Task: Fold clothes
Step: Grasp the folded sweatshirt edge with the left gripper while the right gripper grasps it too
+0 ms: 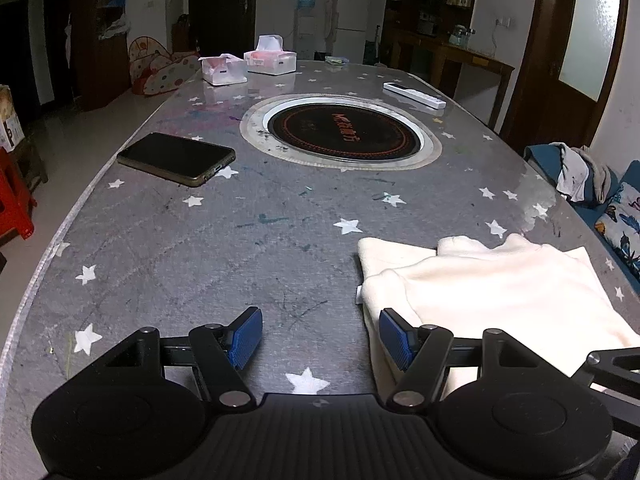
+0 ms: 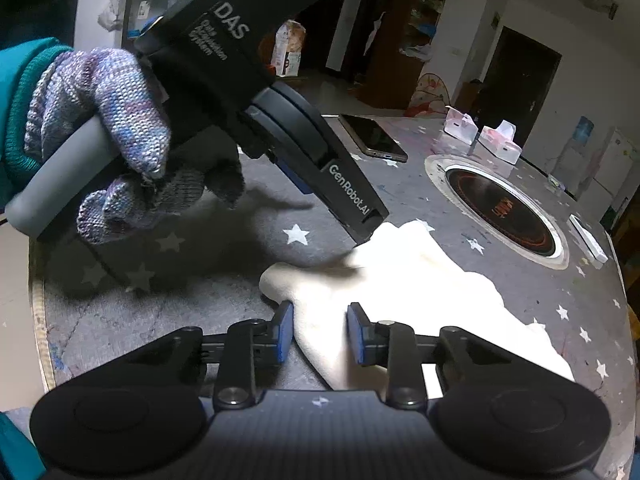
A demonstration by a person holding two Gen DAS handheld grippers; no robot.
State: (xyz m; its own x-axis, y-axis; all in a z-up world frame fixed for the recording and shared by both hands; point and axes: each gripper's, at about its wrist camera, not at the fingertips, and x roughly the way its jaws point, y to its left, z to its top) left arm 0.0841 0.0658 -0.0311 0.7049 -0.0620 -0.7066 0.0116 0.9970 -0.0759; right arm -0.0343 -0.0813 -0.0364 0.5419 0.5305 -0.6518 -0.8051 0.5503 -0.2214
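Left gripper agape over bare worktop, garment off its right pad; right gripper agape, straddling the near cloth edge, closer.

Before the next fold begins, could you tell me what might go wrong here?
1. The white garment lies close to the table edge on the right, so a pull may drag it off.
2. The left gripper is open beside the cloth's edge and may close on nothing.
3. The right gripper straddles a bunched corner and may pinch several layers.
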